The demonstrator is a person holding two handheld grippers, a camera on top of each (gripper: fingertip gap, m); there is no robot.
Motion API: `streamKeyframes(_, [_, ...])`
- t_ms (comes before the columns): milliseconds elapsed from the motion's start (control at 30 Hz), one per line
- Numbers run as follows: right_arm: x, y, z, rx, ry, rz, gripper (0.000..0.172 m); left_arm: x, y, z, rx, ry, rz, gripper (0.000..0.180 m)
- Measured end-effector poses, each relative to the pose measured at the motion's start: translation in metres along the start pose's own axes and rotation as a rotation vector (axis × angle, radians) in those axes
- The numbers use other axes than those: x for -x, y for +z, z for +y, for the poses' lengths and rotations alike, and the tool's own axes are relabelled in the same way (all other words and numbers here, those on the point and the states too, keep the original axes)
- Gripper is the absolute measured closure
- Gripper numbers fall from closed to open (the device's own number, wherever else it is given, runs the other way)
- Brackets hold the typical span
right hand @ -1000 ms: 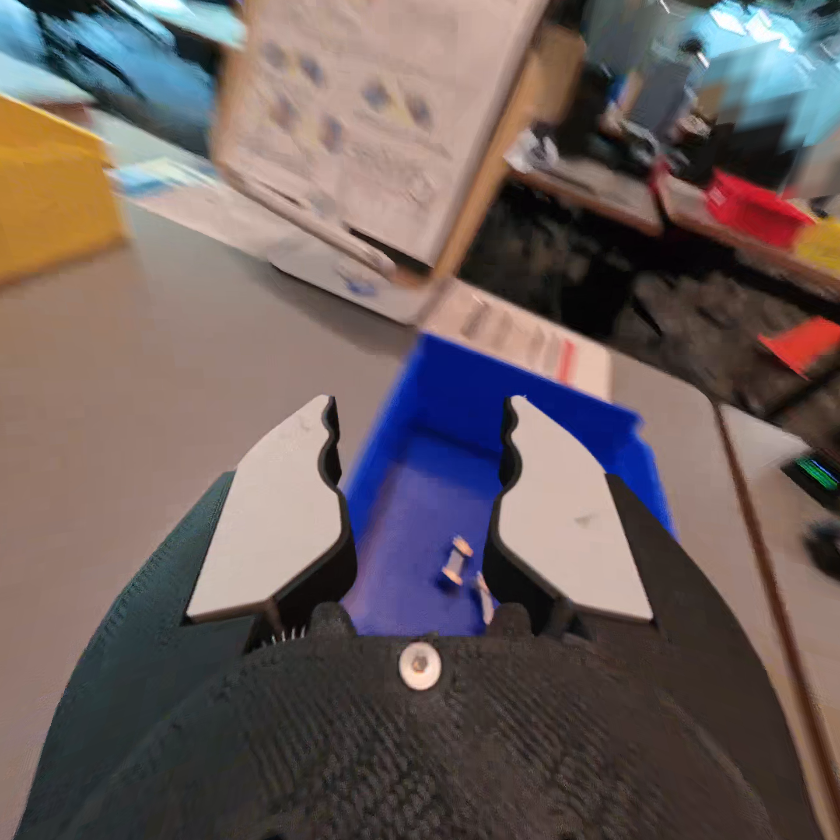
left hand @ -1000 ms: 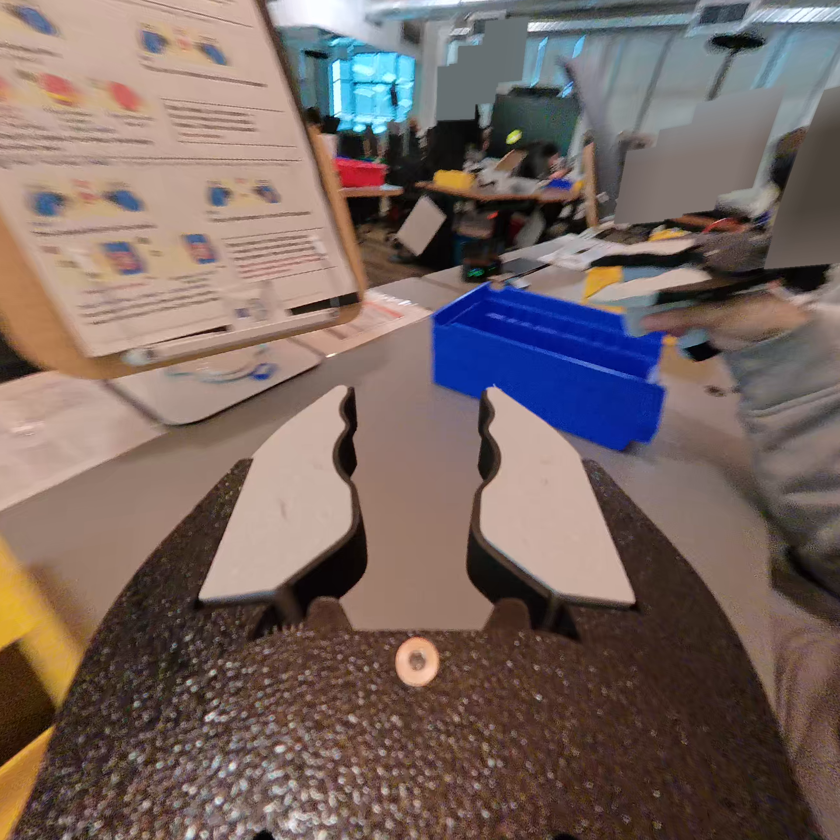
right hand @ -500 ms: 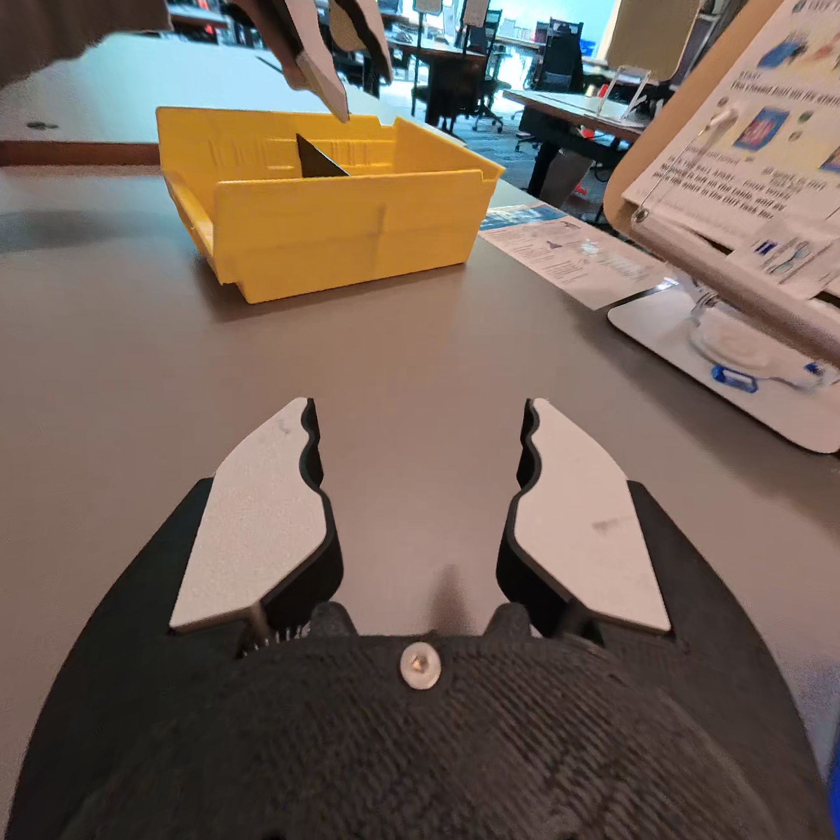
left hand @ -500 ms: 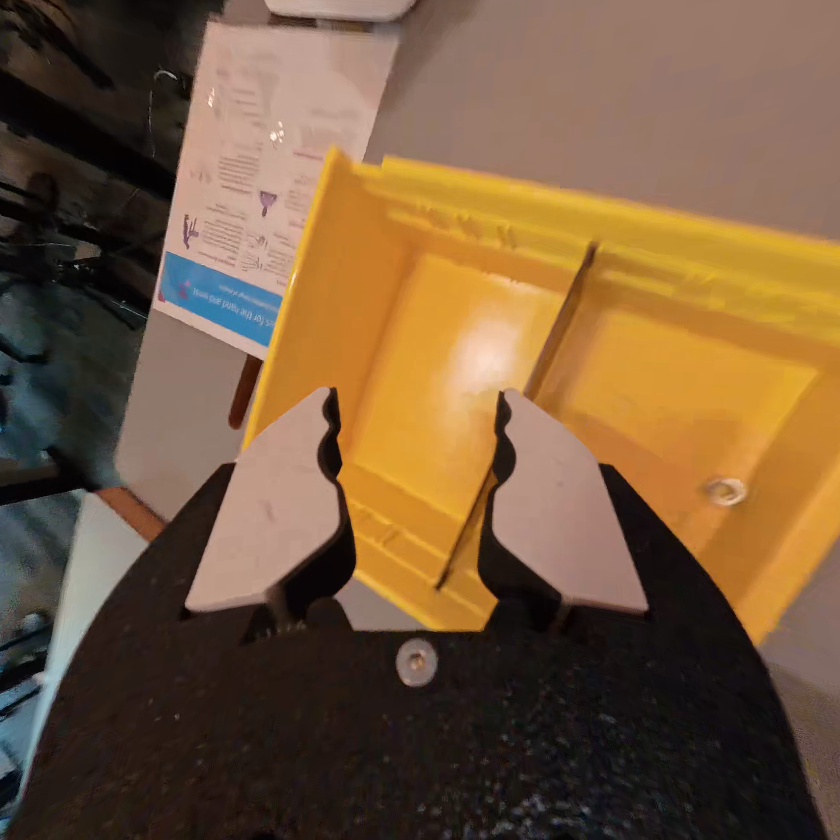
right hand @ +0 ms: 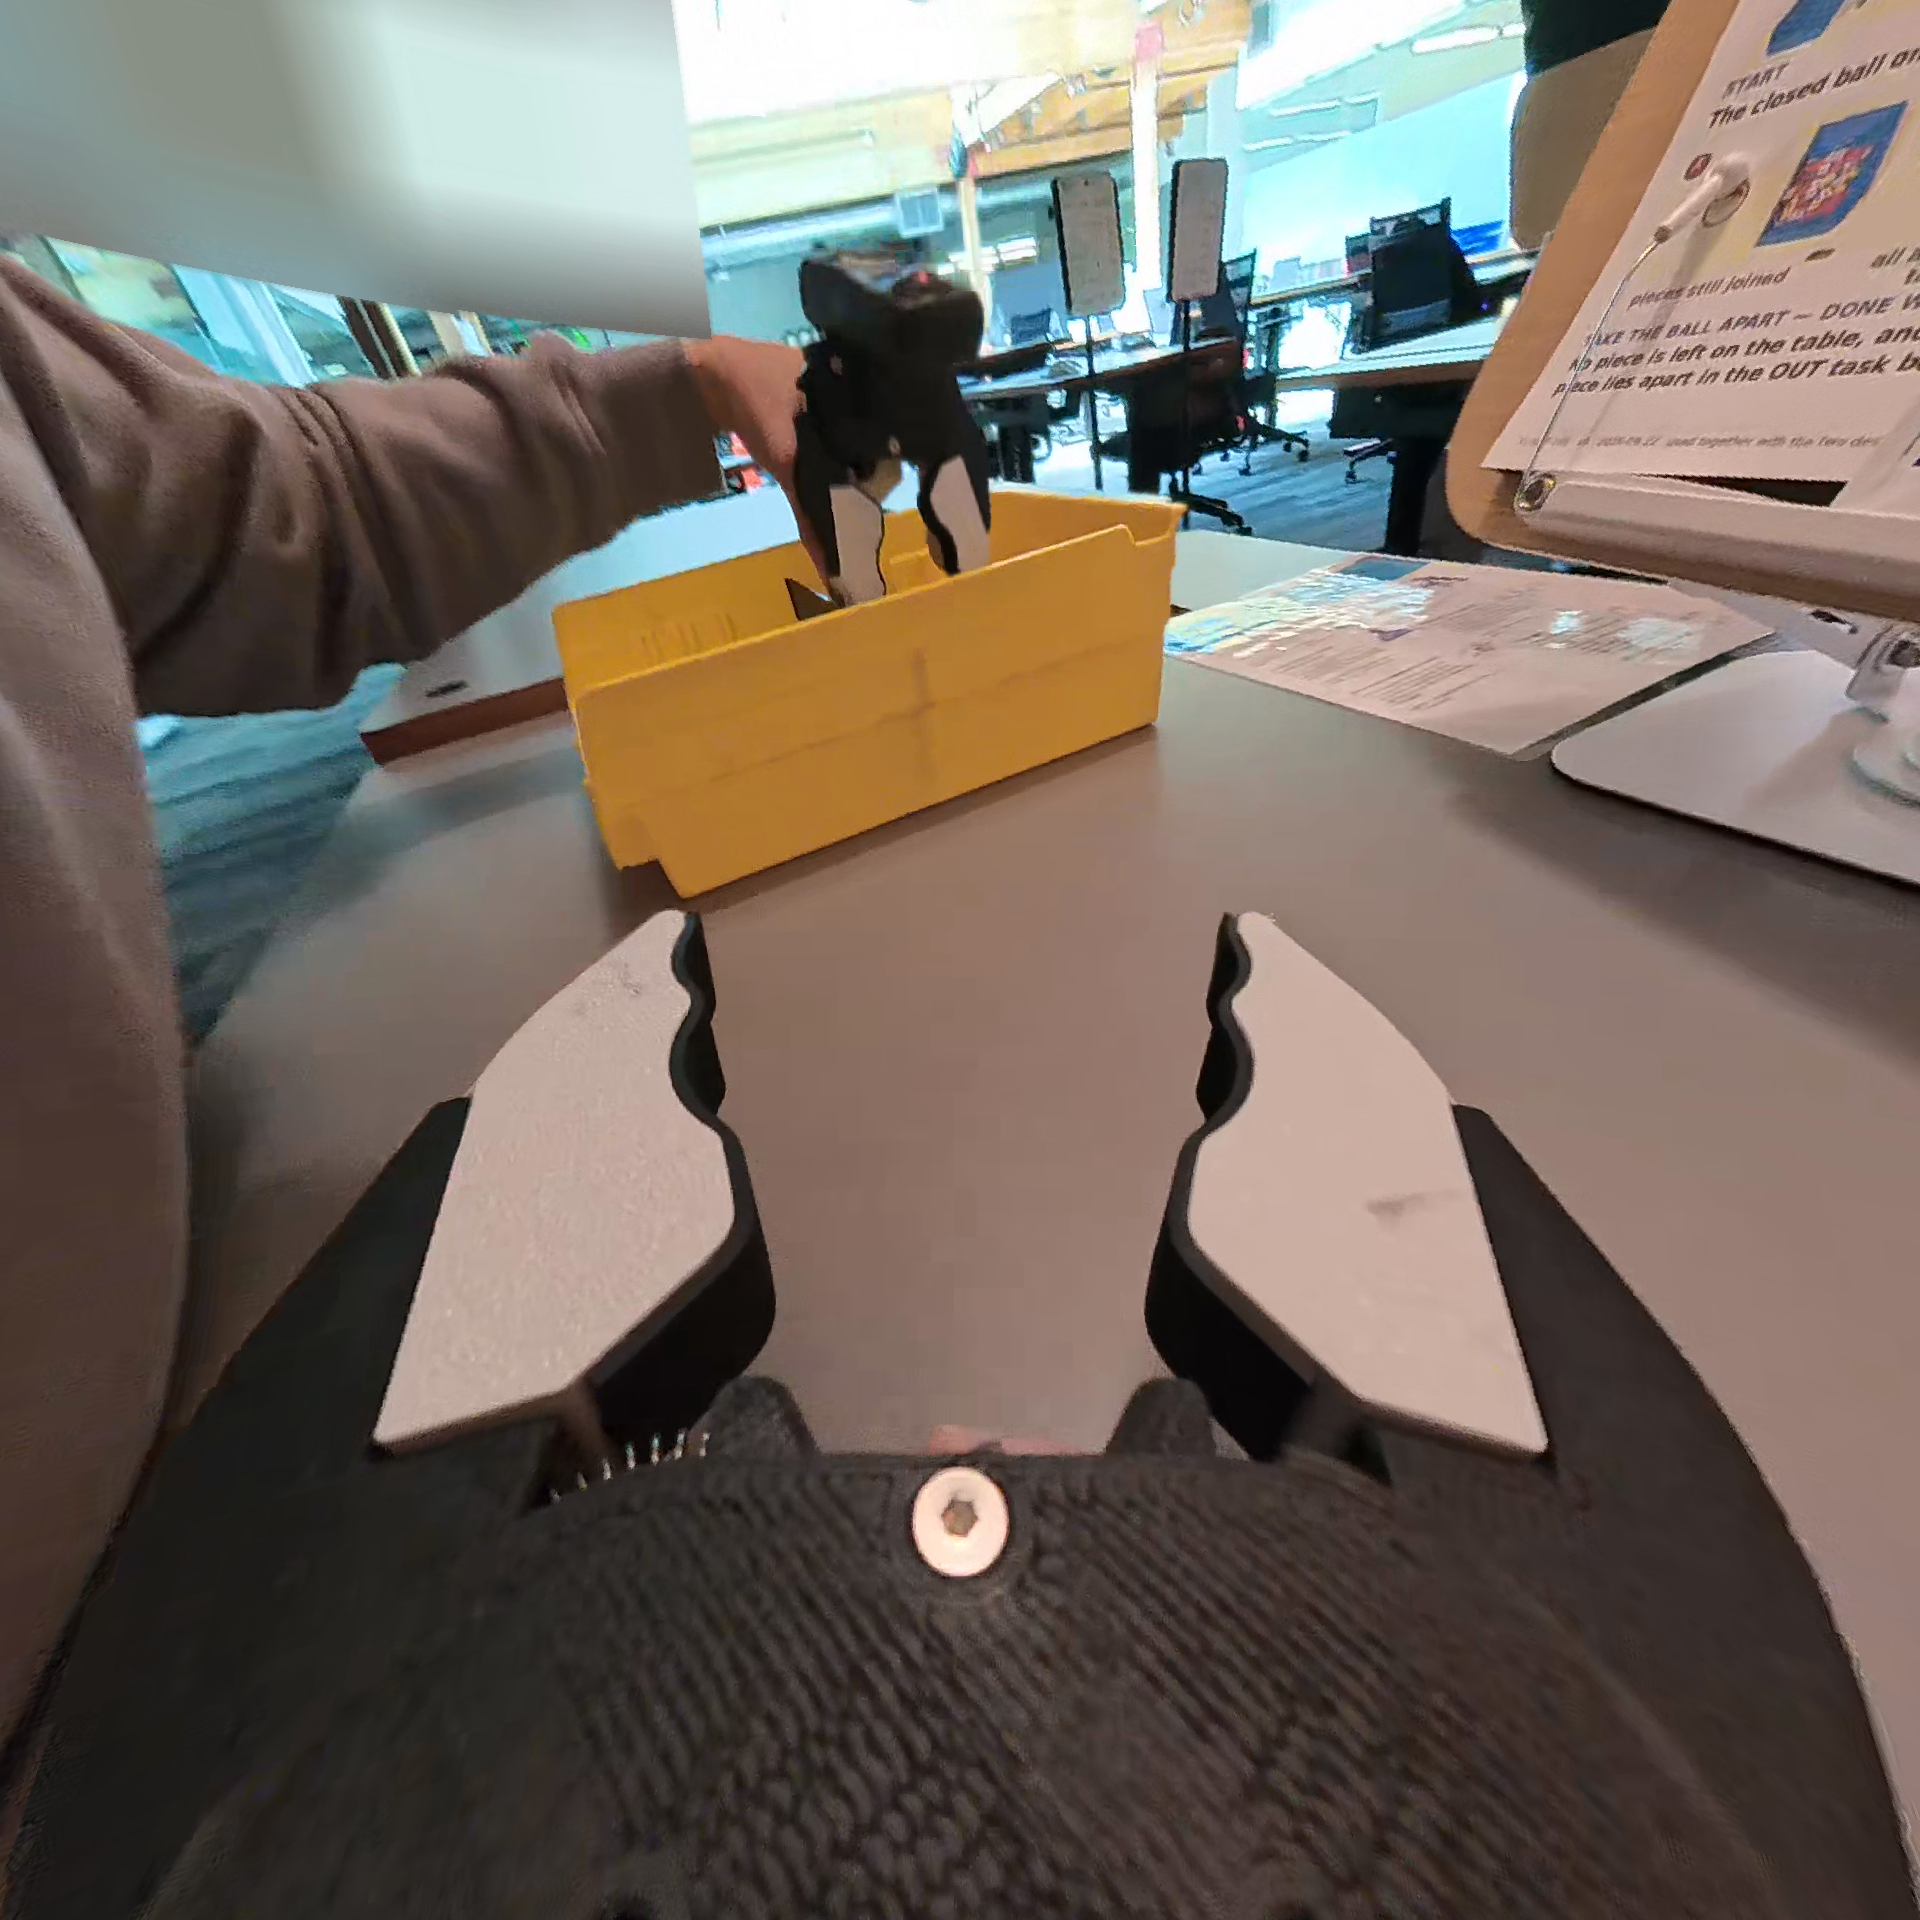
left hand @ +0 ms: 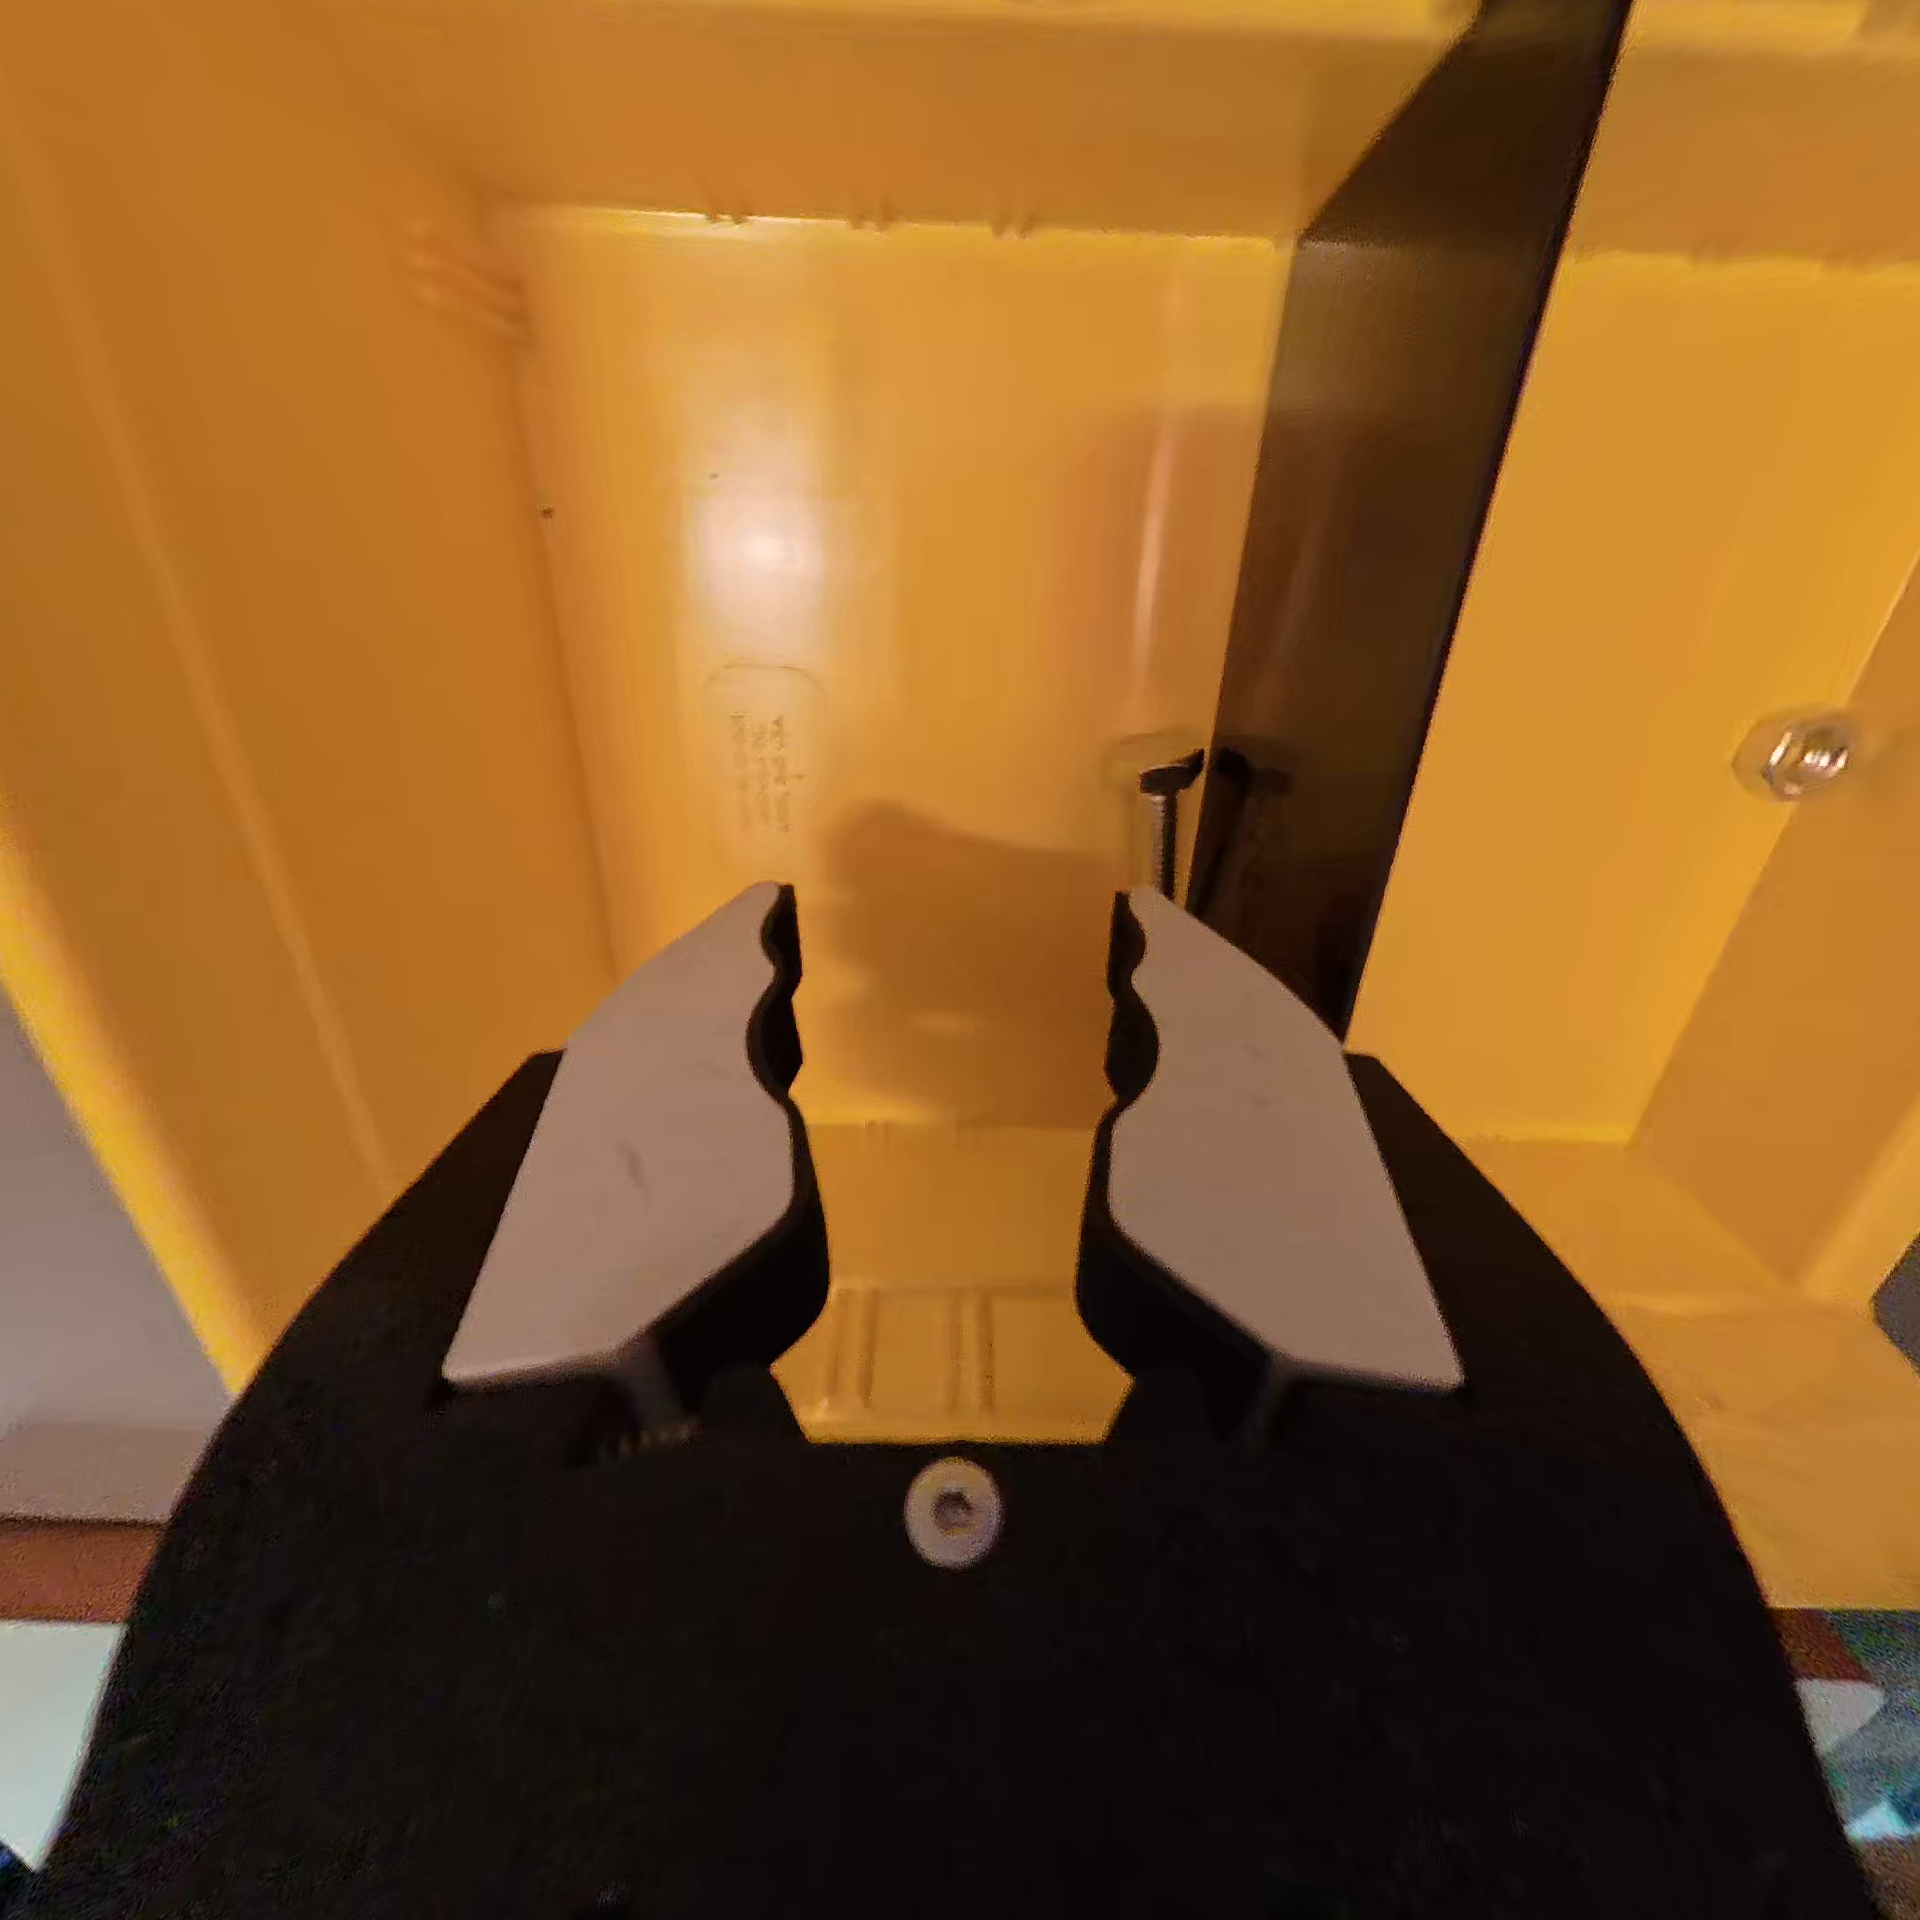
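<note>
The left gripper (left hand: 954,899) is down inside the yellow plastic bin (left hand: 312,623) with its jaws spread wide and nothing between them. Closest thing to it is a small dark-headed metal screw (left hand: 1161,821) lying on the bin floor tight against the black divider panel (left hand: 1382,520), just ahead of the right-hand fingertip. On the far side of that divider sits a silver hex nut (left hand: 1795,755).

If you're reaching around in there, I'd say the screw is awkward: one finger has to slip between it and the divider, so come in slow and square.

The right gripper (right hand: 961,920) hangs low over the grey tabletop (right hand: 1455,935), also spread wide and empty, well apart from the bin.

Hard to read: the screw's shaft blurs into the divider's shadow, so it might be touching the panel, can't swear to it. From the right wrist view the bin's wall hides everything inside.
</note>
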State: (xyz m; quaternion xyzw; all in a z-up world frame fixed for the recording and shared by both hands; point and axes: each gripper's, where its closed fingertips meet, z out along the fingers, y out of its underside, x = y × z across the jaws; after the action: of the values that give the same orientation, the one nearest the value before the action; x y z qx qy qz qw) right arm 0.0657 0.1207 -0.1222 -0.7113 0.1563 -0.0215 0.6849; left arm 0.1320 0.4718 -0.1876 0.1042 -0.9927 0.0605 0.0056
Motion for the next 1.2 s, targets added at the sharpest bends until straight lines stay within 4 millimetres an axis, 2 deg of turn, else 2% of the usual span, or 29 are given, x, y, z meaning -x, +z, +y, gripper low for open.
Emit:
streamKeyframes(33, [0.000,0.000,-0.001,-0.008,0.017,-0.015,0.080,-0.003,0.003,0.001,0.013,0.014,0.024,0.124])
streamKeyframes(300, [0.013,-0.007,-0.008,-0.064,0.025,-0.142,0.082,-0.009,0.007,0.014,0.096,0.083,0.086,0.132])
streamKeyframes(400, [0.014,-0.014,-0.013,-0.114,0.037,-0.171,0.083,-0.011,0.009,0.013,0.078,0.100,0.088,0.140])
streamKeyframes(500, [0.012,-0.019,-0.018,-0.154,0.069,-0.189,0.086,-0.015,0.007,0.009,0.017,0.095,0.106,0.148])
streamKeyframes(633, [0.010,-0.019,-0.019,-0.158,0.135,-0.236,0.092,-0.023,0.005,-0.006,-0.084,0.093,0.217,0.153])
streamKeyframes(700, [0.011,-0.019,-0.018,-0.150,0.146,-0.257,0.094,-0.023,0.010,-0.003,-0.040,0.060,0.265,0.148])
streamKeyframes(767, [0.012,-0.018,-0.017,-0.141,0.141,-0.259,0.094,-0.026,0.013,0.000,0.007,0.033,0.309,0.150])
streamKeyframes(1000, [0.014,-0.016,-0.015,-0.122,0.114,-0.248,0.094,-0.034,0.018,-0.005,0.137,-0.060,0.362,0.149])
streamKeyframes(1133, [0.014,-0.015,-0.015,-0.120,0.112,-0.240,0.094,-0.036,0.008,-0.025,0.104,-0.033,0.340,0.152])
streamKeyframes(1200, [0.014,-0.016,-0.015,-0.125,0.109,-0.238,0.095,-0.037,0.010,-0.029,0.115,-0.027,0.335,0.155])
